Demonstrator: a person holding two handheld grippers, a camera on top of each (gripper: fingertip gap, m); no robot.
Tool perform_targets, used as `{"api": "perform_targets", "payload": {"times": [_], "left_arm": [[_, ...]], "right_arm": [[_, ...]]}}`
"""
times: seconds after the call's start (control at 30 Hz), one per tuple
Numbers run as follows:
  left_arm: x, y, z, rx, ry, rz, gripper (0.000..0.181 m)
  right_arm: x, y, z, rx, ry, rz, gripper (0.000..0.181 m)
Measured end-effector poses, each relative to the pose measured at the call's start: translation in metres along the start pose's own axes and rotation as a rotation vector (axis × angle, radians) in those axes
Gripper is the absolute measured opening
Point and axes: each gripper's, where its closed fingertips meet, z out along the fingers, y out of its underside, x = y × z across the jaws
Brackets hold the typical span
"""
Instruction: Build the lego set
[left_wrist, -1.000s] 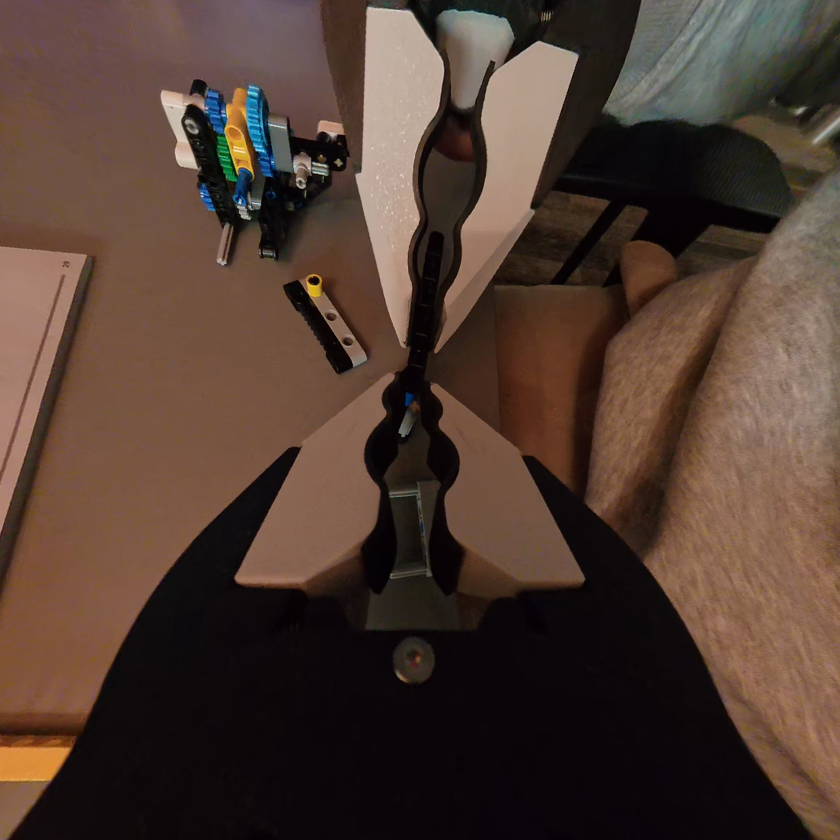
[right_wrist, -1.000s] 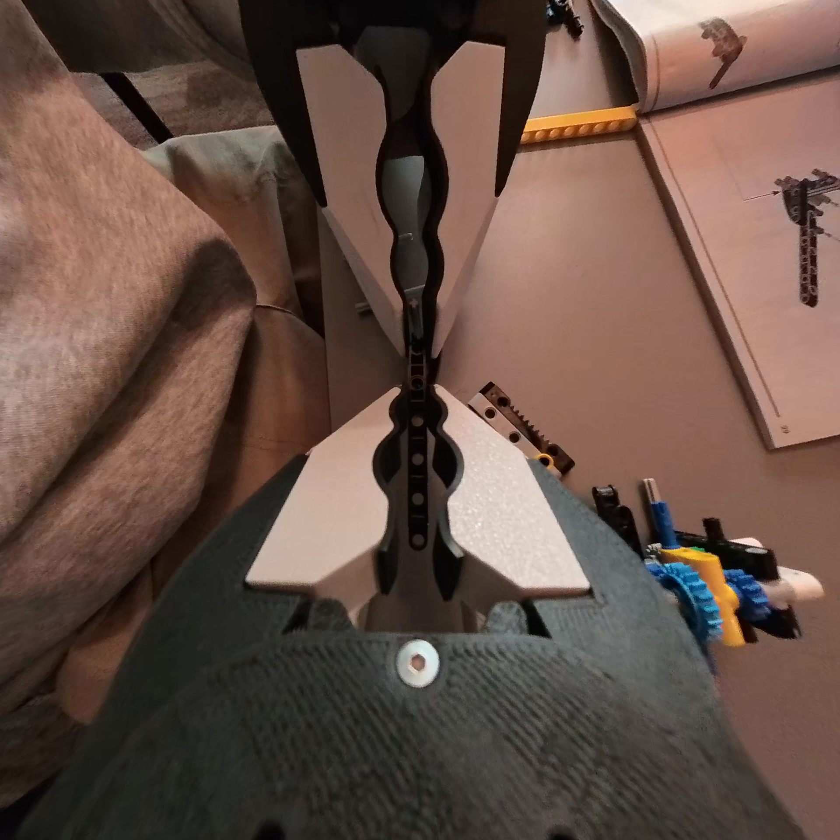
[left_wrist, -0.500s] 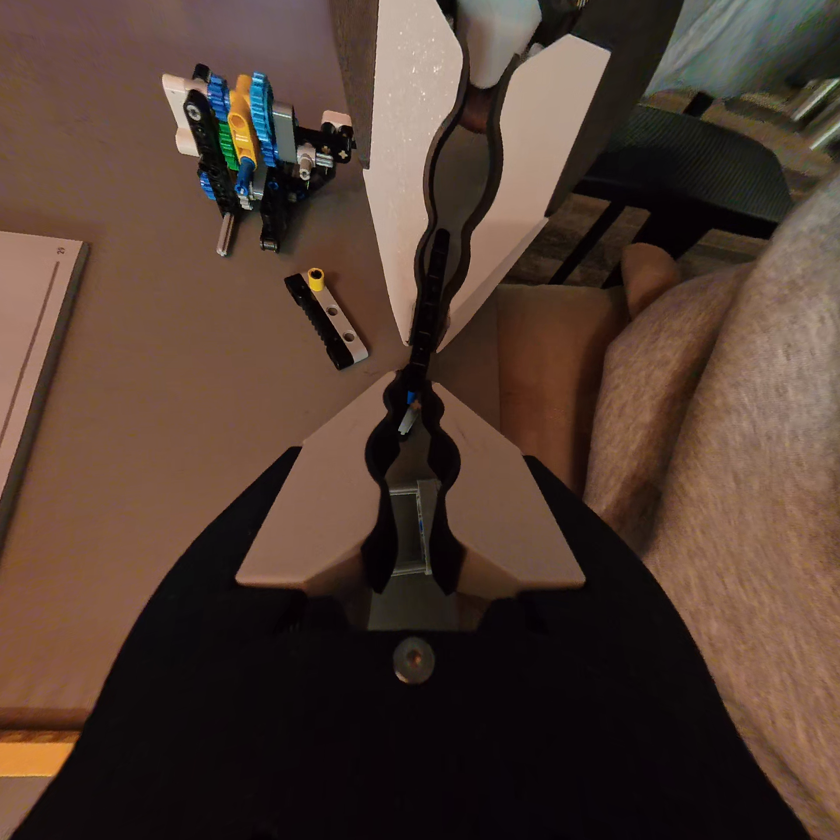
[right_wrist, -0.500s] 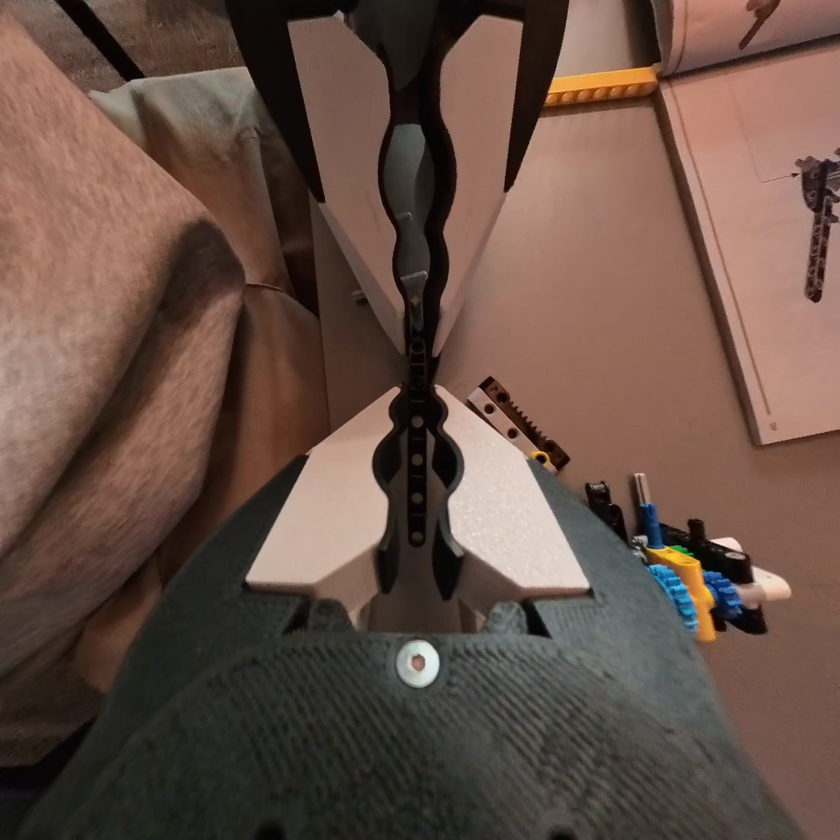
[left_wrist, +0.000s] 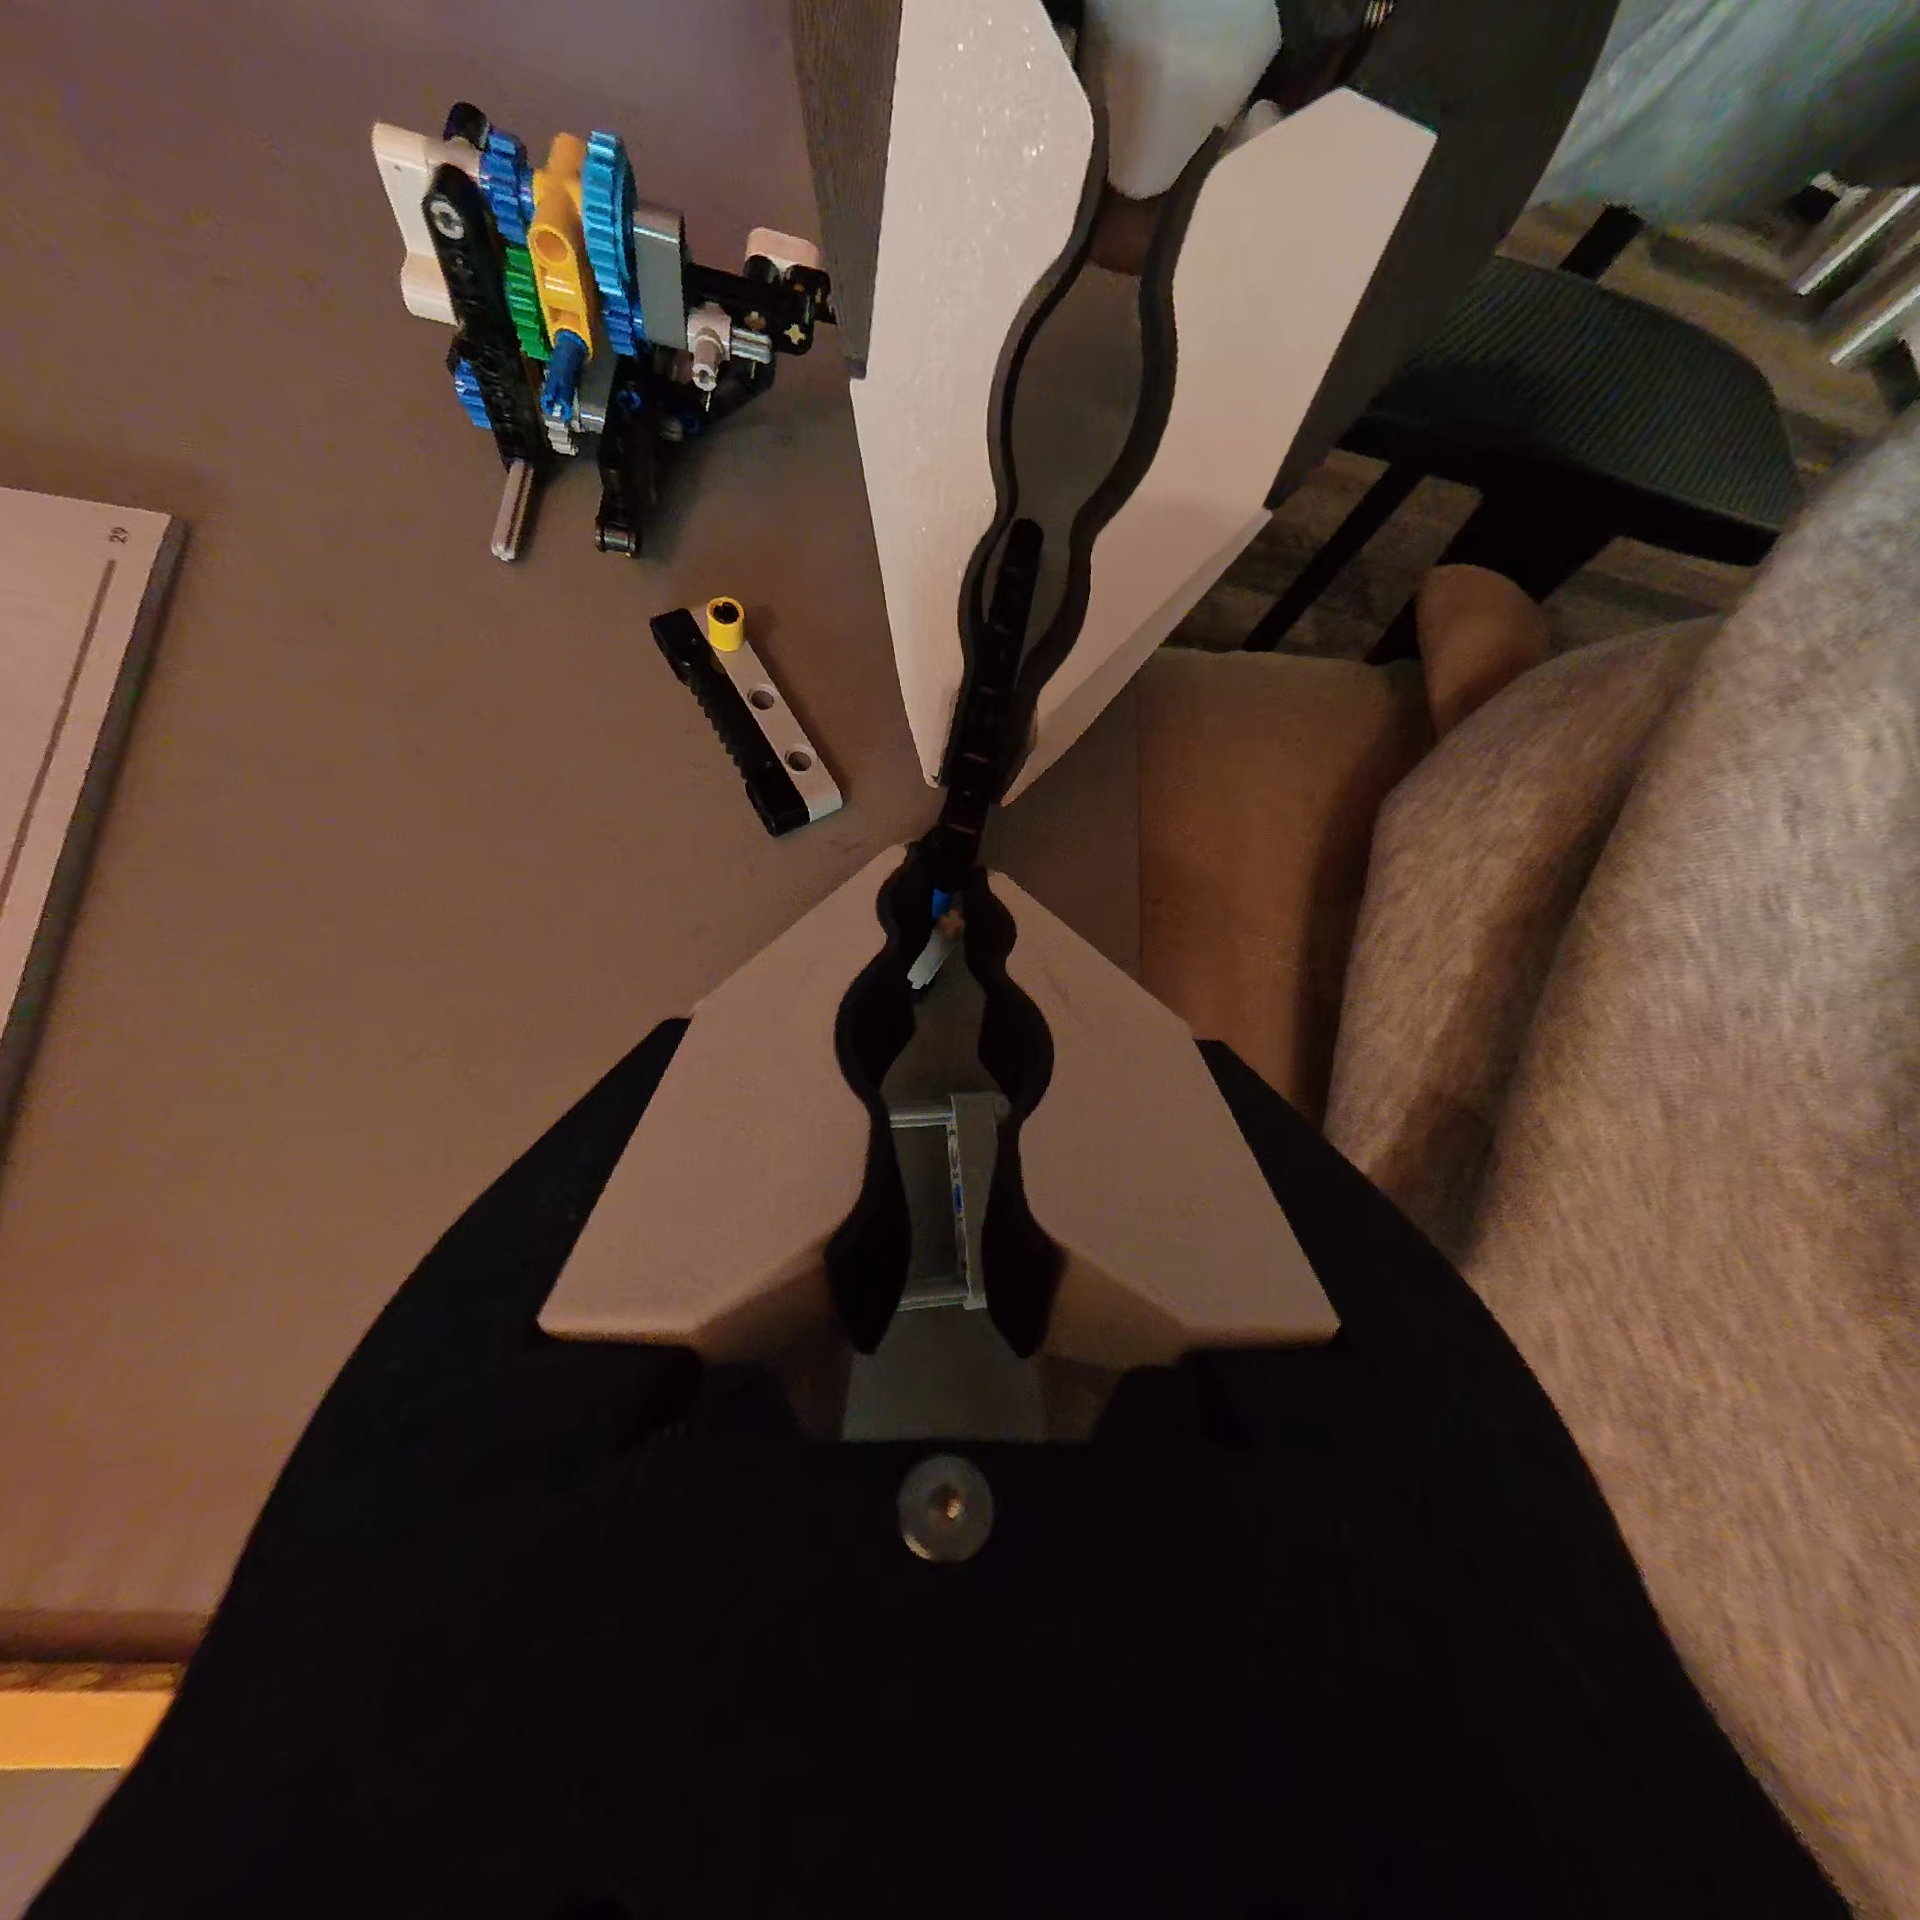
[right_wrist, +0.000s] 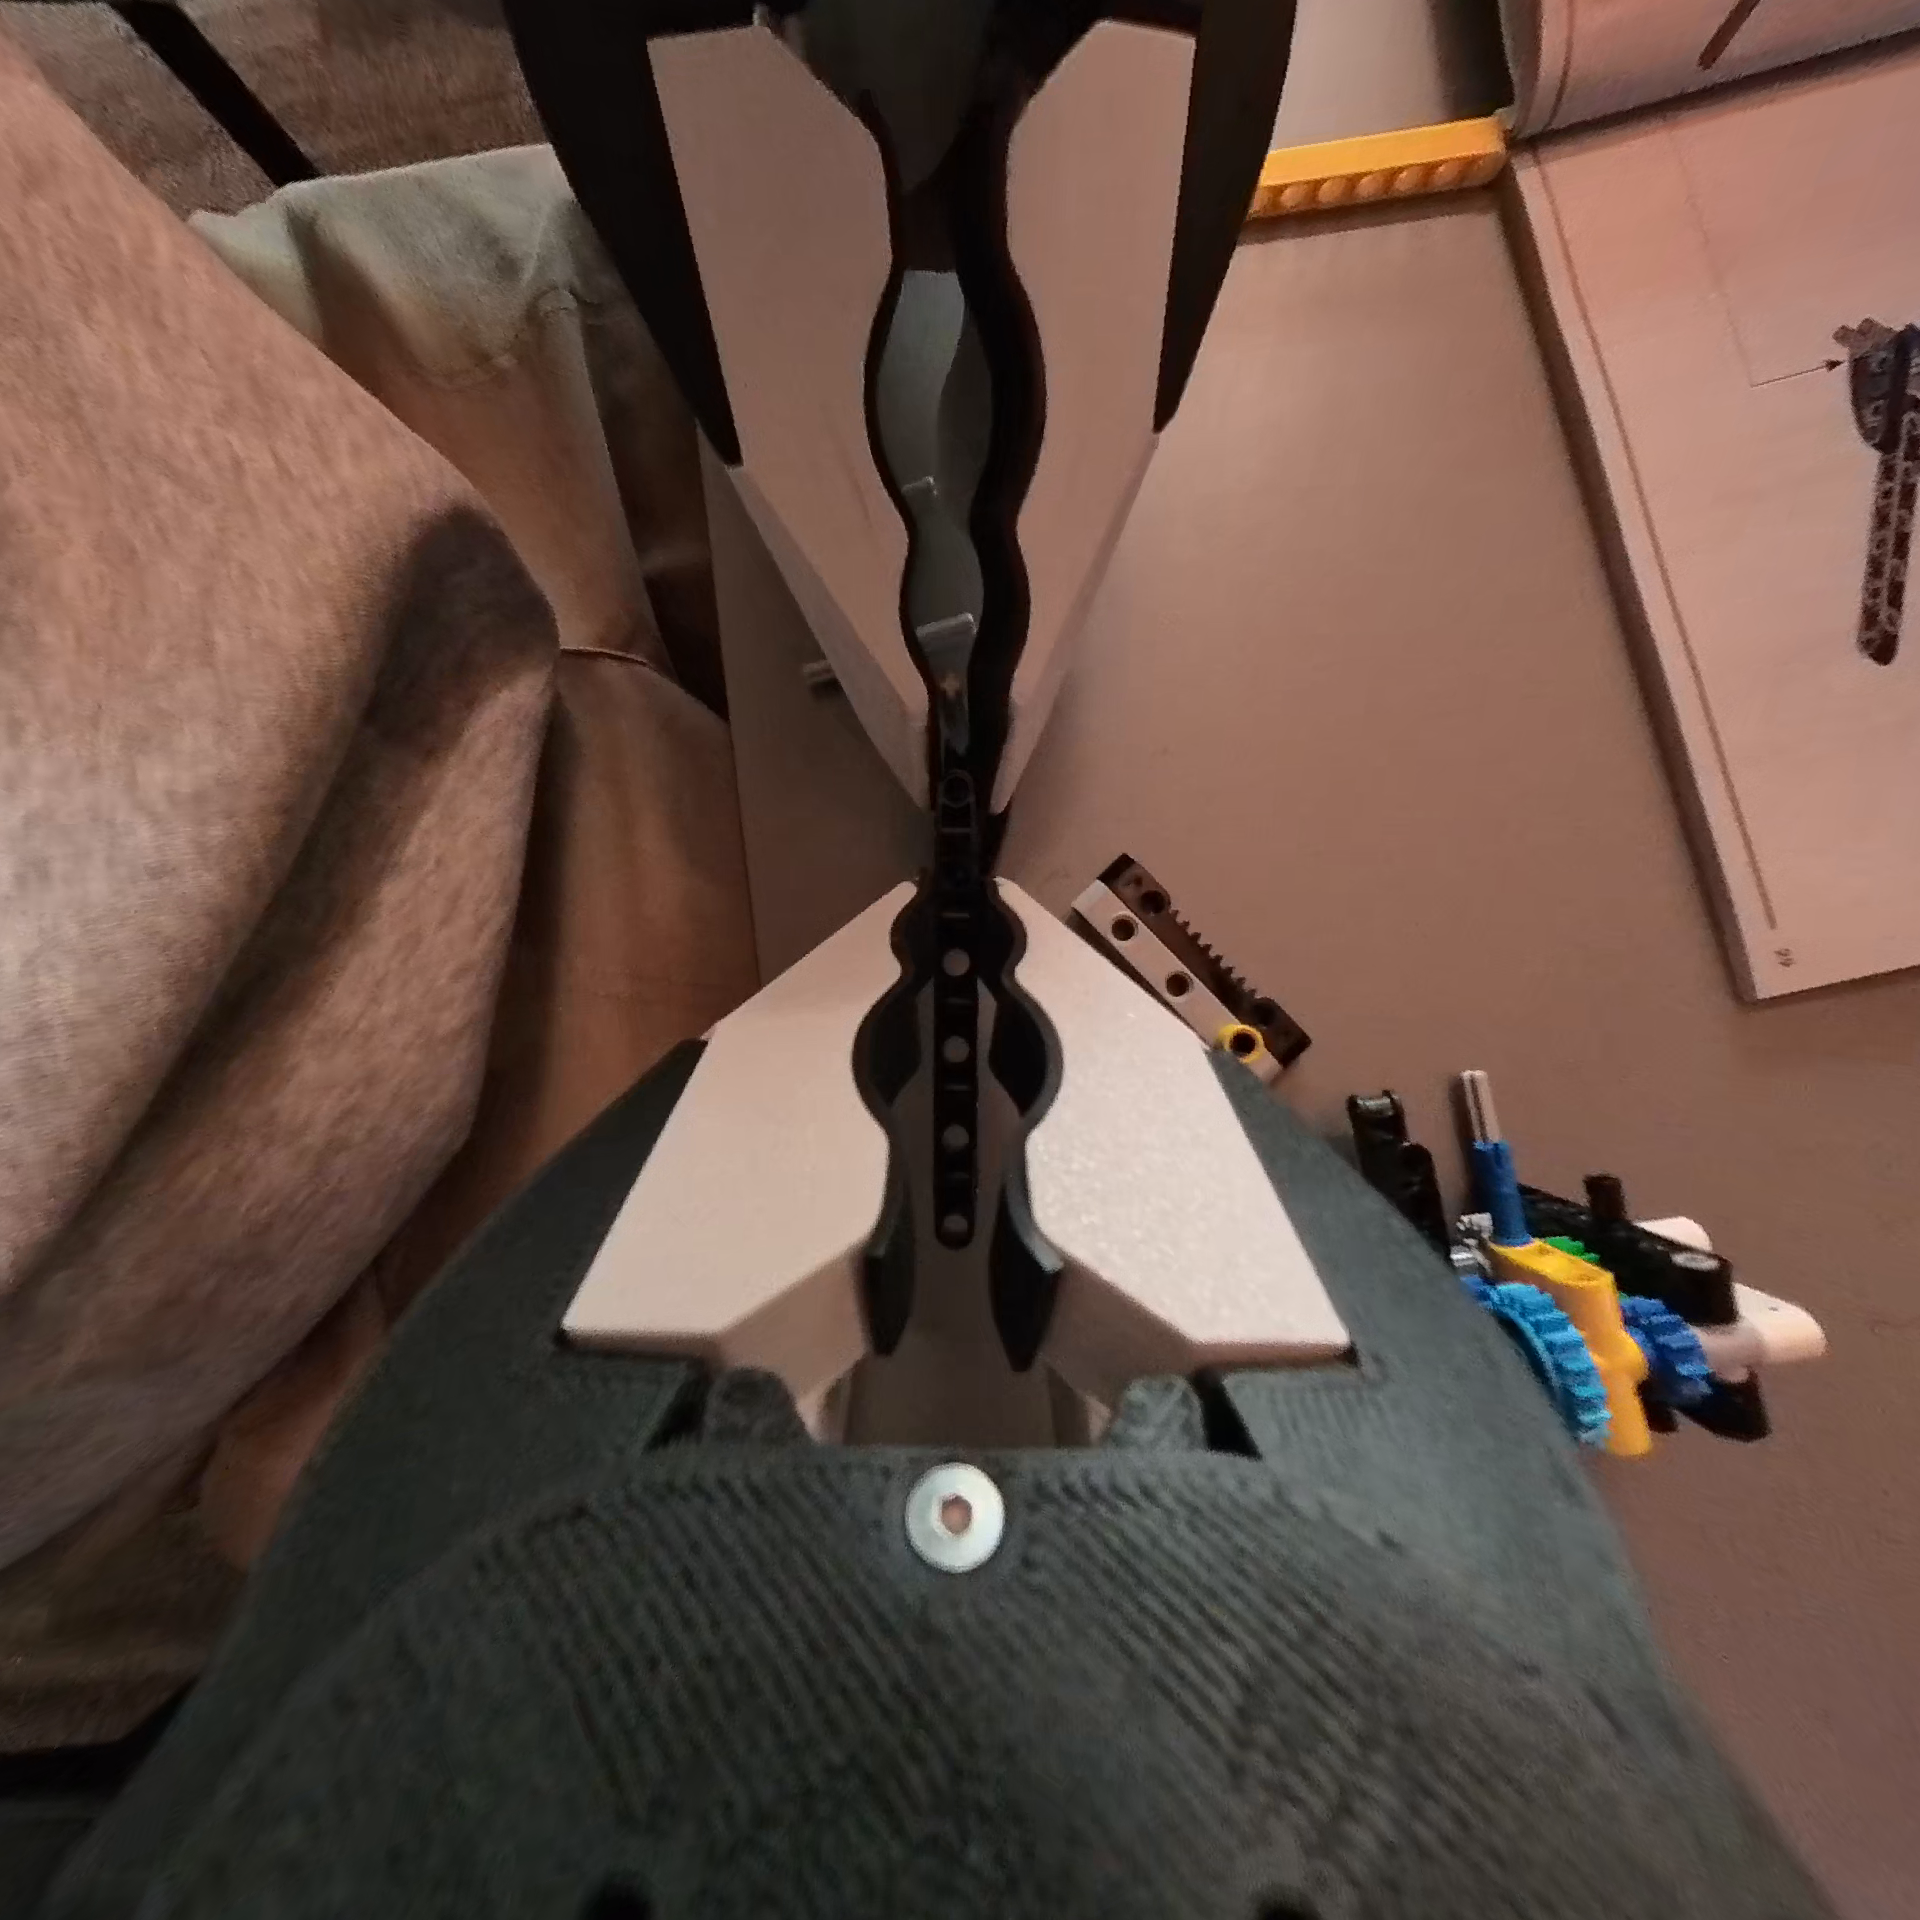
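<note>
My left gripper (left_wrist: 948, 878) is shut on a grey frame piece (left_wrist: 940, 1195) with a small blue and white pin (left_wrist: 932, 940) near the fingertips. My right gripper (right_wrist: 956, 888) is shut on a long black beam with holes (right_wrist: 954, 1091). The two grippers face each other tip to tip above the table edge. The beam's end (left_wrist: 977, 758) reaches into the left gripper's tips. From the right wrist view the grey piece (right_wrist: 940, 582) shows between the left gripper's fingers. A partly built gear assembly (left_wrist: 561, 301) in blue, yellow, green and black stands on the table; it also shows in the right wrist view (right_wrist: 1590, 1309).
A black and white rack piece with a yellow pin (left_wrist: 748, 717) lies near the grippers, also in the right wrist view (right_wrist: 1184, 966). An open instruction booklet (right_wrist: 1766, 520) lies beyond, with a yellow beam (right_wrist: 1371, 166) farther off. A person's clothed lap (left_wrist: 1610, 1039) borders the table edge. My two grippers' fingertips are within a few centimetres of each other.
The two grippers have drawn slightly closer together, each looming larger in the other's view. Both keep their hold. The parts on the table have not moved.
</note>
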Motion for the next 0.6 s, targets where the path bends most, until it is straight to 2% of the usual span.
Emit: {"api": "perform_targets", "payload": {"times": [0.6], "left_arm": [[0.0001,0.0009,0.0003,-0.011,0.0,-0.009,0.006]], "right_arm": [[-0.0003,0.0014,0.0014,-0.109,0.006,0.011,0.008]]}}
